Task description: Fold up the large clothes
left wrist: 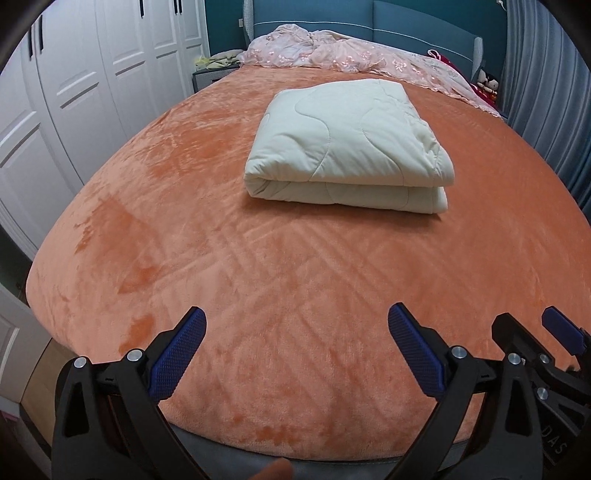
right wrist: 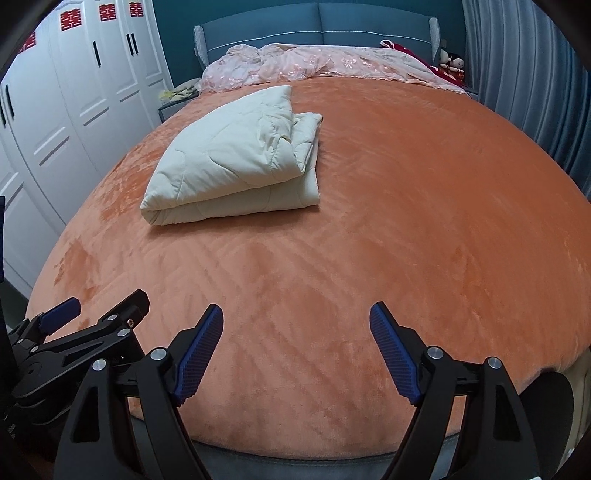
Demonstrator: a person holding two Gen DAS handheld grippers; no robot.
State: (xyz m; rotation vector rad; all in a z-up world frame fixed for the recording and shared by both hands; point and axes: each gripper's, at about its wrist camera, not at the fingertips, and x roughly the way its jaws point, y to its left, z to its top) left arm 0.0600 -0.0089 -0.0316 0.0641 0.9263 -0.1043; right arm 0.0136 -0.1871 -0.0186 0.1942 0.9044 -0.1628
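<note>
So we've got the bed [left wrist: 258, 258] with its orange plush cover filling everything ahead of our jaws. The folded cream quilt [left wrist: 347, 147] sits on it, well beyond both sets of jaws, nothing touching it. Left gripper [left wrist: 295, 350] and right gripper [right wrist: 295, 350] hang side by side over the near edge, both spread wide and empty.

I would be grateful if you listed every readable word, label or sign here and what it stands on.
"囍": red paper signs on the white wardrobe doors, four in view, one cut off.
"DAS": white letters on the right gripper's black body; the rest is cut off.
</note>
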